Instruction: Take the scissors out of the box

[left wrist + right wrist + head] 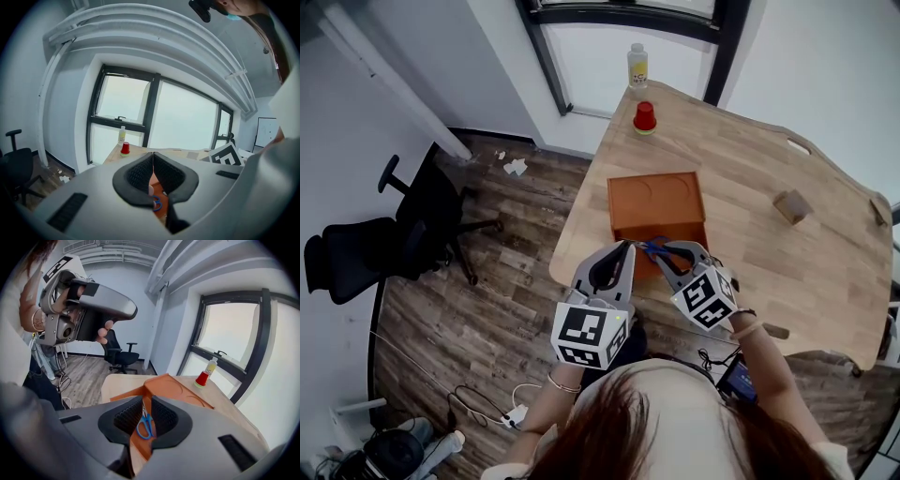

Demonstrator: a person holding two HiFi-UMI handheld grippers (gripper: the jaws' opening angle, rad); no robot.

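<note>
An orange box [623, 223] lies open near the front edge of the wooden table [787, 272]. Blue-handled scissors [657, 247] lie inside it by the near wall. My right gripper [671, 251] points down over them. In the right gripper view its jaws [146, 401] stand apart, with the scissors [145, 423] showing in the gap below and untouched. My left gripper [624, 247] hovers at the box's near left corner, shut and empty. Its pads [140, 174] meet at the tip, and a blue scissor handle [156, 204] peeks out beneath them.
A red cup [645, 116] and a small bottle [637, 66] stand at the table's far end by the window. A wooden block [791, 204] lies to the right. A black office chair [384, 246] stands on the floor at the left, with cables near my feet.
</note>
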